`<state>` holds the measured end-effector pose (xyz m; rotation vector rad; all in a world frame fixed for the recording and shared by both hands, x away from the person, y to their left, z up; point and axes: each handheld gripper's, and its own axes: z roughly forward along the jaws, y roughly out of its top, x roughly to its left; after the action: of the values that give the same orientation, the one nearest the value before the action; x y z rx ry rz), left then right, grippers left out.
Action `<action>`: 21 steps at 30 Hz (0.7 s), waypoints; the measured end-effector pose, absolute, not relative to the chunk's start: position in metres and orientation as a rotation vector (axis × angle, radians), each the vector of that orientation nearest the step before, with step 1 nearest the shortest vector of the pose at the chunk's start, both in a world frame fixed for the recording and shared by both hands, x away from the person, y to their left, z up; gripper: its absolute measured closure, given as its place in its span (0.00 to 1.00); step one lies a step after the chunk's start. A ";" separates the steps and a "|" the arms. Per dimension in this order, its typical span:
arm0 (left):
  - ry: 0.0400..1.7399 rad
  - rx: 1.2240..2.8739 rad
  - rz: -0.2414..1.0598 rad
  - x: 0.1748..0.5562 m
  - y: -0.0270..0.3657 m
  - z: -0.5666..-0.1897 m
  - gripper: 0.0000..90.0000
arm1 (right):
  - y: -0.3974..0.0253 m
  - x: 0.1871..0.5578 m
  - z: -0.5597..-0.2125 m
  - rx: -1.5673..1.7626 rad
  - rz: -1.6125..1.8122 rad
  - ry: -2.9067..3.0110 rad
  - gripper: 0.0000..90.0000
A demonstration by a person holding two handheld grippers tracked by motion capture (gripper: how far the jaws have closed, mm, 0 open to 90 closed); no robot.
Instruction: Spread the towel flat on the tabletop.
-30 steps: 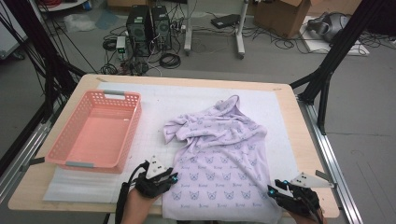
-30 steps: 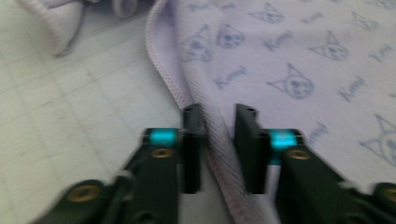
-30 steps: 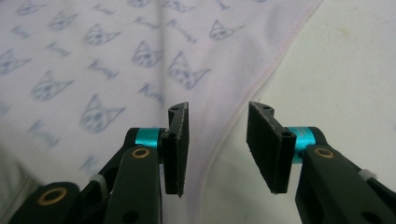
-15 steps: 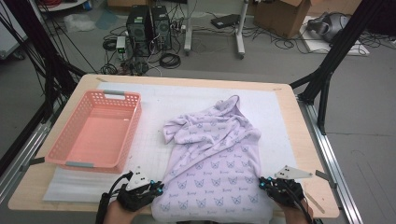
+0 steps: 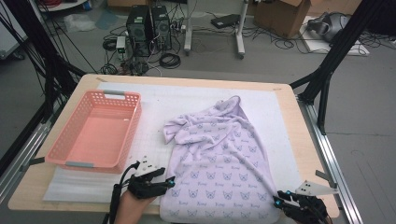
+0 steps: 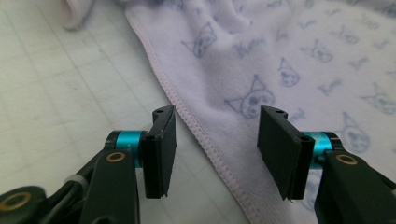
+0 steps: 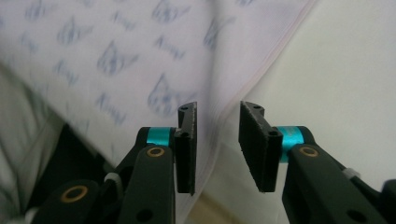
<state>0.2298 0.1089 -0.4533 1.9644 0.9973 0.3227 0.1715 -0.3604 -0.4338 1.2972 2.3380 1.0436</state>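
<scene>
A lavender cloth (image 5: pixel 219 158) printed with small cat faces lies spread on a white mat (image 5: pixel 154 100), bunched toward its far end. Its near end reaches the table's front edge. My left gripper (image 5: pixel 170 182) is at the cloth's near left side, open. In the left gripper view the stitched hem (image 6: pixel 205 144) runs between the two jaws of the left gripper (image 6: pixel 215 140). My right gripper (image 5: pixel 278 200) is at the near right corner. Its jaws (image 7: pixel 217 140) stand a little apart, and the cloth's (image 7: pixel 116 46) edge passes through the gap.
A pink plastic basket (image 5: pixel 134 126), with nothing in it, stands on the left of the mat. The wooden table (image 5: pixel 292 130) ends close behind both hands. Metal rails run along its sides. Computers, cables and boxes are on the floor beyond.
Both hands dipped toward the near edge and came back. The cloth's near end drew narrower, then spread again. Both grippers now stand open over the hem.
</scene>
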 end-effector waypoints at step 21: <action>0.938 1.995 0.249 0.195 0.140 -0.446 0.66 | -0.341 0.194 -0.439 1.266 0.998 2.358 0.97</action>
<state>0.1950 0.1402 -0.4465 1.9949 0.9381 0.2494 0.1942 -0.3414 -0.4387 1.2662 2.3584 0.9975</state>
